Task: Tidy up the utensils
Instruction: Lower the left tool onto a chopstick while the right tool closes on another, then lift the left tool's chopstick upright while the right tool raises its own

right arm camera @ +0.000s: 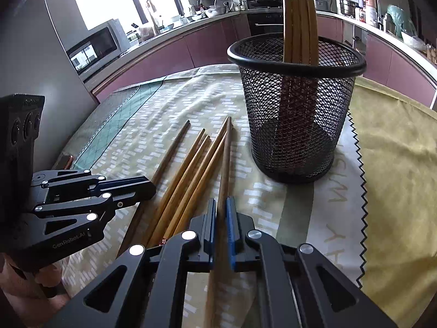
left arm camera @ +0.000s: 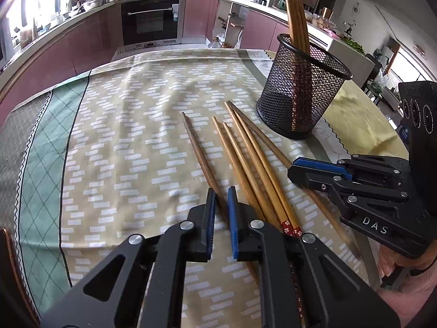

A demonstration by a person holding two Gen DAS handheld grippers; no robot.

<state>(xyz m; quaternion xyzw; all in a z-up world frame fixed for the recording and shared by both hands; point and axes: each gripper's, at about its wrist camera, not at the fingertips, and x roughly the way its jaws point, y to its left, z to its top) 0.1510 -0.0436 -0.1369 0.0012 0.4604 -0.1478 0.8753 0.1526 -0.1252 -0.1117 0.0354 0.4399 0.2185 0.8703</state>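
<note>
Right gripper (right arm camera: 221, 229) low over the tablecloth (right arm camera: 273, 199), jaws nearly together with only a narrow slot between the blue pads; a dark chopstick (right arm camera: 226, 164) runs through that slot. Cannot tell whether the pads actually pinch it. Left gripper (left arm camera: 221, 216) likewise narrowed to a slim gap, straddling the other dark chopstick (left arm camera: 197, 147) that lies apart at the left of the group; contact there also unclear.

Surroundings: black mesh holder (left arm camera: 300, 93) stands upright on the cloth, just beyond the far tips of the loose chopsticks. Each gripper sits close beside the other, with the four light chopsticks (left arm camera: 245, 158) lying between them. Kitchen counter and oven (left arm camera: 150, 19) well behind.

Count: six chopsticks flat on the cloth, two dark and four light, roughly parallel, touching in the middle of the bunch. About four more stand in the holder, leaning together against its rim.

Views: left wrist camera shows red flower-patterned ends (left arm camera: 291, 227) on two light sticks, next to its own right finger, and the right gripper's side marked "DAS". Right wrist camera shows a microwave (right arm camera: 95, 46) on the counter, and lettering on the cloth's pale border beside the holder.
</note>
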